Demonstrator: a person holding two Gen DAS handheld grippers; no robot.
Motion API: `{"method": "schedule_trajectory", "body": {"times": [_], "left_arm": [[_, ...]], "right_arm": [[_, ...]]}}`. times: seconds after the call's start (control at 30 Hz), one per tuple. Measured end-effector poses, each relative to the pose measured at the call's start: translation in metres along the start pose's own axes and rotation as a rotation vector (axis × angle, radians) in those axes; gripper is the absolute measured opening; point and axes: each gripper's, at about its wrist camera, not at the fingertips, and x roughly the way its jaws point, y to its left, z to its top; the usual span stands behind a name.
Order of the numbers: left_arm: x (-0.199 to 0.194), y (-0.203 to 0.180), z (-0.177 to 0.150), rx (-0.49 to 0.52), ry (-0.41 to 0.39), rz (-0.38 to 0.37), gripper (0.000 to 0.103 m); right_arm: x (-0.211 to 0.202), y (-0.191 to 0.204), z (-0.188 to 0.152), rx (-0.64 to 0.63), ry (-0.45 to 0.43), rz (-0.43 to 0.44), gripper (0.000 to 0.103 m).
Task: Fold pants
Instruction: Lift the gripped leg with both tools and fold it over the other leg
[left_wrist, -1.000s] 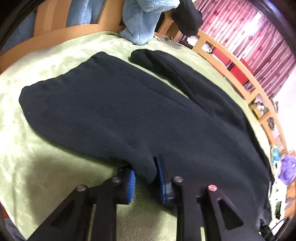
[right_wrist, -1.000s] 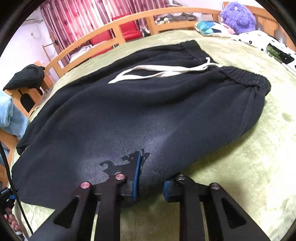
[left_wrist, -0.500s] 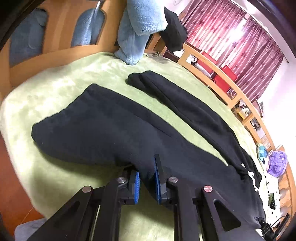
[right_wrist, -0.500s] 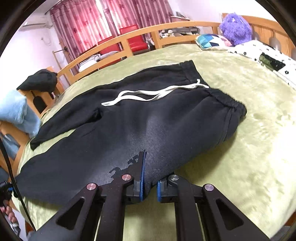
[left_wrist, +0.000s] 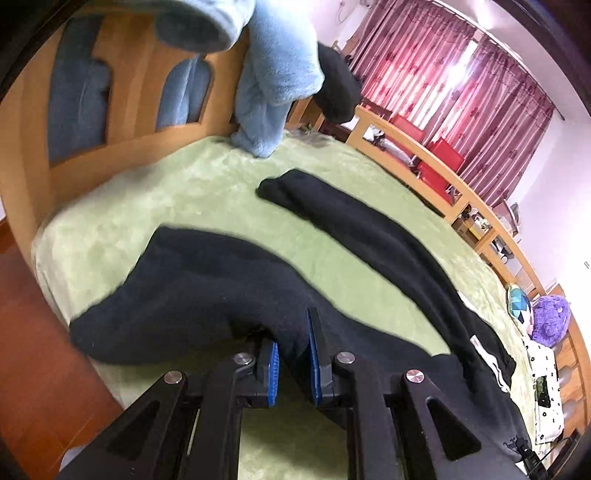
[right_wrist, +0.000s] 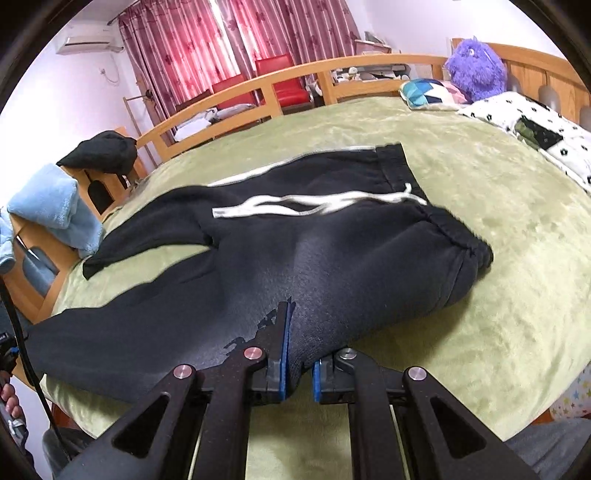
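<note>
Black sweatpants (right_wrist: 332, 266) are lying spread on the green bed (right_wrist: 498, 295). Both the left hand-held gripper (left_wrist: 293, 363) and the right hand-held gripper (right_wrist: 298, 373) are pinching the near leg's edge, likely to carry it over the far leg.

Black tool (left_wrist: 293, 360), blue pads (left_wrist: 272, 369), silver screws (left_wrist: 242, 357)

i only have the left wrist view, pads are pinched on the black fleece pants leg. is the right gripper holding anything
Observer: Yes, the right gripper is shut on the black fleece pants, on the near edge below the waistband.
Operator: where's the drawstring
Observer: The white drawstring lies across the front, pointing toward the legs.
Operator: is the waistband flat
Observer: No, the near end of the elastic waistband is bunched and raised off the green plush blanket.
</note>
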Motion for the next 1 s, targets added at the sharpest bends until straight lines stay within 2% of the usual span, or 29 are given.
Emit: {"method": "schedule_trajectory", "body": {"times": [0.2, 0.5, 0.73, 0.87, 1.0], "left_arm": [[0.012, -0.033, 0.04, 0.056, -0.02, 0.014, 0.013], [0.065, -0.101, 0.118, 0.11, -0.085, -0.002, 0.013], [0.135, -0.143, 0.16, 0.149, -0.098, 0.011, 0.013], [0.185, -0.154, 0.176, 0.16, -0.07, 0.037, 0.013], [0.226, -0.178, 0.187, 0.228, -0.077, 0.065, 0.013]], "right_arm": [[-0.002, 0.011, 0.042, -0.028, 0.001, 0.01, 0.009], [0.033, 0.043, 0.137, -0.091, -0.037, -0.002, 0.009], [0.104, 0.063, 0.203, -0.13, -0.052, -0.031, 0.009], [0.151, 0.068, 0.224, -0.125, -0.04, -0.046, 0.009], [0.194, 0.074, 0.24, -0.128, -0.039, -0.075, 0.009]]}}
